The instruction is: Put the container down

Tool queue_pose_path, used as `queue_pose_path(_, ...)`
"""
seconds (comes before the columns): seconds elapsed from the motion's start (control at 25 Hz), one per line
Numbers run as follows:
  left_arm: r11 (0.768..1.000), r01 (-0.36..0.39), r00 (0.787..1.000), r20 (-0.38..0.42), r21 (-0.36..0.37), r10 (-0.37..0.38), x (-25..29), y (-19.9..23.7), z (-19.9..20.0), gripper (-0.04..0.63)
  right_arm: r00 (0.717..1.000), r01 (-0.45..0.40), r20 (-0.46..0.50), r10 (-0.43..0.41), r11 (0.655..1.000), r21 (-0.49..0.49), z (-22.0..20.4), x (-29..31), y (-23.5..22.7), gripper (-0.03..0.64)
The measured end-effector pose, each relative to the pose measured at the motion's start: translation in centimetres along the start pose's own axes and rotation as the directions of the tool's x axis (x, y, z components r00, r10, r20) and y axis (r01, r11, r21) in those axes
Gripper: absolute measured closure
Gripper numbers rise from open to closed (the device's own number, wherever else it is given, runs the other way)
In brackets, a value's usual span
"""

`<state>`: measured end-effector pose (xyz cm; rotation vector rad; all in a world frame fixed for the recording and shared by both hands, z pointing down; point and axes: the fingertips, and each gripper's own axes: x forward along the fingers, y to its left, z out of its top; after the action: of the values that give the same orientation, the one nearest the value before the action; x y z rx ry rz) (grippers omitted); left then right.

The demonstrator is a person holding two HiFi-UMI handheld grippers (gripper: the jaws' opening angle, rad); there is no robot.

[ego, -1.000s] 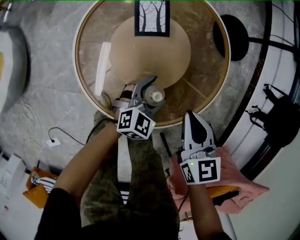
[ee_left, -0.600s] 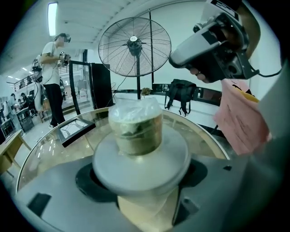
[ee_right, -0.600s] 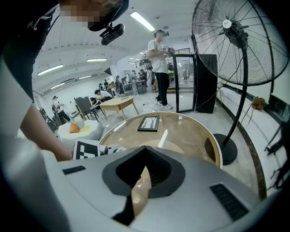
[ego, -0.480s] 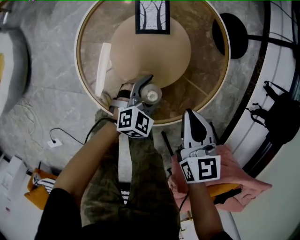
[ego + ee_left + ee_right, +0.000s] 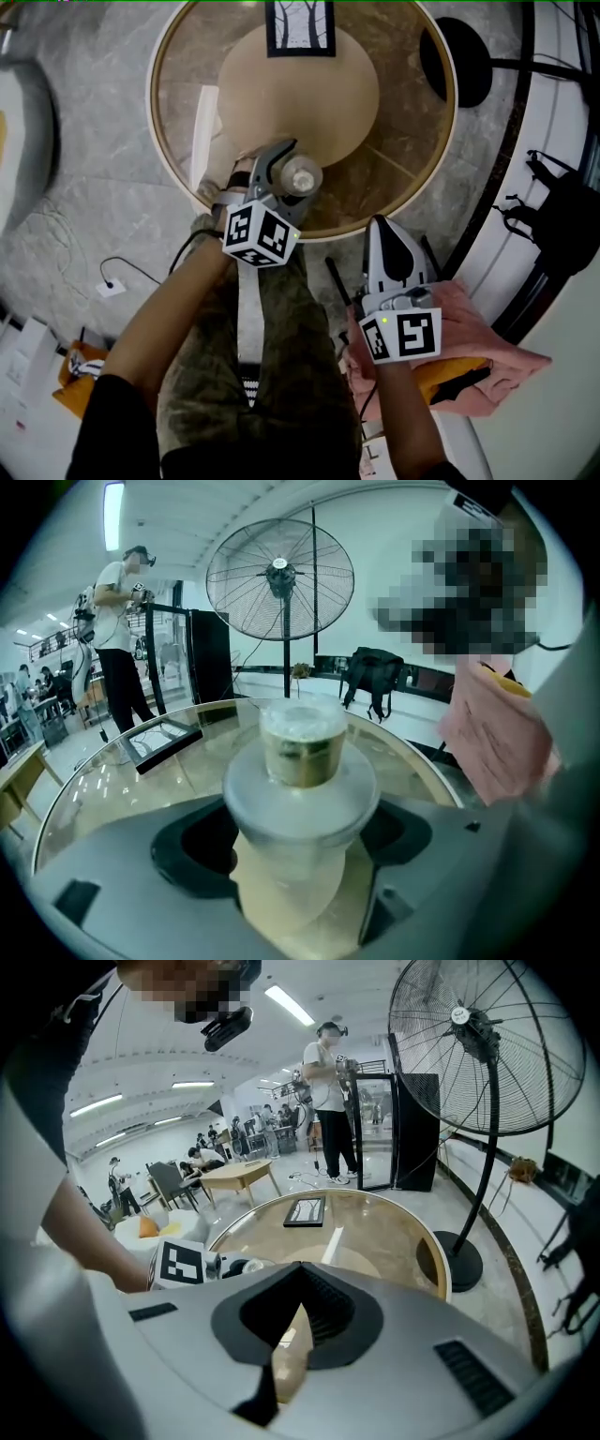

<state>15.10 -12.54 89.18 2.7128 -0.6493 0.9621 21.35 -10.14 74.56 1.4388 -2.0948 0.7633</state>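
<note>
A clear plastic container (image 5: 302, 175) with a pale lid stands upright on the round glass table (image 5: 412, 202), near its front edge. In the left gripper view the container (image 5: 302, 752) fills the middle, its contents greenish brown. My left gripper (image 5: 289, 169) has a jaw on each side of it; the jaws are opening, and dark gaps show on both sides of the container's body (image 5: 281, 874). My right gripper (image 5: 392, 230) hangs off the table's front edge, over the person's lap. Its jaws (image 5: 298, 1274) meet at the tips with nothing between them.
A black picture frame (image 5: 300, 26) lies at the table's far side and a white strip (image 5: 202, 131) at its left. A fan's black base (image 5: 457, 67) stands on the floor to the right. Pink cloth (image 5: 478, 337) lies under my right hand. A black bag (image 5: 562, 216) is far right.
The left gripper and the container have shifted slightly farther onto the table and a little left. The right gripper has barely moved.
</note>
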Motion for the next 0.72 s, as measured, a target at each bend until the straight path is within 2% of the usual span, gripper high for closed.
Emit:
queue_pose_path(0.24,0.999,-0.001,1.000,0.011,-0.036,0.002,-1.9,0.5,-0.3,0.216,1.000,0.016,0.009,-0.016,1.000,0.014,-0.2,-0.8,0.8,0.595)
queue_pose_path(0.44,0.997,-0.022,0.999,0.026,-0.078,0.024,-5.8,0.5,-0.2,0.216,0.999,0.034,0.027,-0.035,0.999,0.027,0.5,-2.1,1.4,0.595)
queue_pose_path(0.56,0.989,-0.055,0.997,0.037,-0.136,0.061,-9.6,0.9,0.1,0.216,0.998,0.045,0.039,-0.047,0.998,0.038,1.6,-2.8,1.7,0.595)
queue_pose_path(0.72,0.963,-0.095,0.993,0.040,-0.252,0.108,-15.5,1.7,1.8,0.216,0.996,0.065,0.055,-0.067,0.997,0.047,3.8,-5.0,2.4,0.595)
